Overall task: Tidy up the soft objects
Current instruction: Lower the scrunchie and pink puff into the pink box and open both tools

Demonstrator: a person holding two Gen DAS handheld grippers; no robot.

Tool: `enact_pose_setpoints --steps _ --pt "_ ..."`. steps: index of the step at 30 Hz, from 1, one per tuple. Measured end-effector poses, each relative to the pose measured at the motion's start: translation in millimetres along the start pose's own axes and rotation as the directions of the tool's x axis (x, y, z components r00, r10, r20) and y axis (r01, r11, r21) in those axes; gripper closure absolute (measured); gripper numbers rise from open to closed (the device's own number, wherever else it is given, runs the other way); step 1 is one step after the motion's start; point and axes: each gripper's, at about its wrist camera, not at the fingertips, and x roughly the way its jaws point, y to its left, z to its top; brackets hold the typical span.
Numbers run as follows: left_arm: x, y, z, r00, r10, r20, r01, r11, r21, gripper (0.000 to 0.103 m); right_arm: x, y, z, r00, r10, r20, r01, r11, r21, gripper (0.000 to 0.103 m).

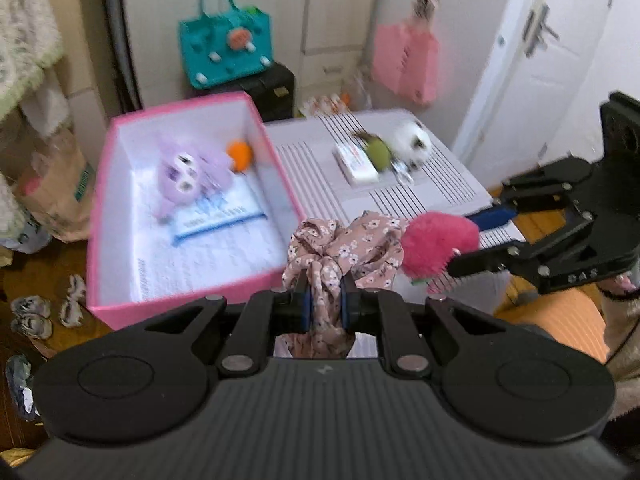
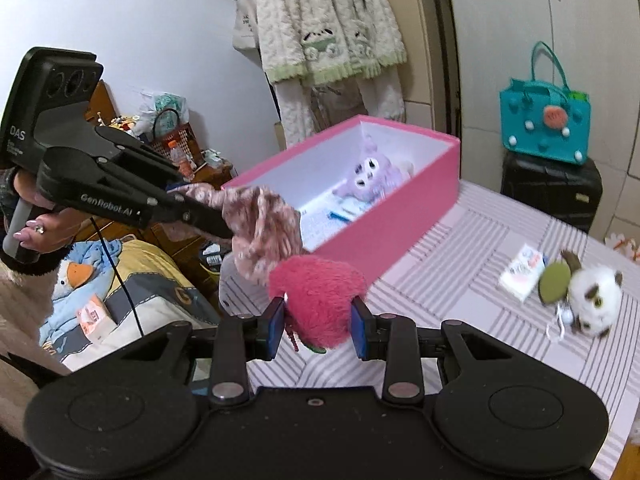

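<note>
Scrunchie (image 1: 344, 248) is pinched tight in the left gripper (image 1: 324, 300), pink plush (image 2: 320, 300) clamped by the right gripper (image 2: 318, 330); both should clear the pink box (image 1: 192, 304) rim before release.

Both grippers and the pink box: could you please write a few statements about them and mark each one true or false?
1. The left gripper is shut on the floral scrunchie. True.
2. The right gripper holds a green plush. False: it holds the pink fuzzy plush.
3. The purple plush lies inside the pink box. True.
4. The pink box is closed with a lid. False: it is open.
5. The white plush lies on the striped cloth. True.
</note>
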Motion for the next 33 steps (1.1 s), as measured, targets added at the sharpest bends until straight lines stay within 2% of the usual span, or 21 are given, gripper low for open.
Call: enact_pose_setpoints --steps 6,13,20,24,27,30,33 --pt "-4 29 10 0.99 0.103 0.099 -0.102 0.995 -0.012 0.09 13 4 25 1.0 -0.014 0.025 0.015 0.999 -0.029 0.064" --pt "27 60 25 0.98 0.17 0.104 -0.171 0.985 0.003 0.09 52 4 60 0.998 -0.033 0.045 0.036 0.996 -0.079 0.064" --pt "75 81 38 0.971 0.235 0.052 -0.238 0.969 0.063 0.088 100 -2 93 0.994 -0.096 0.049 0.101 0.985 -0.137 0.064" --pt "100 89 38 0.951 0.309 0.01 -0.308 0.945 0.114 0.088 130 -6 101 0.995 -0.101 -0.009 0.098 0.982 -0.159 0.064" --pt "113 99 39 0.951 0.305 -0.044 -0.298 0.947 0.121 0.088 150 -5 100 0.991 -0.111 -0.069 0.096 0.975 -0.2 0.064" --pt "121 101 36 0.947 0.313 -0.074 -0.3 0.943 0.146 0.087 162 4 94 0.981 -0.17 -0.092 0.131 0.934 -0.331 0.064" --pt "124 104 33 0.948 0.307 -0.086 -0.293 0.944 0.15 0.086 168 1 97 0.979 -0.144 -0.146 0.09 0.942 -0.323 0.064"
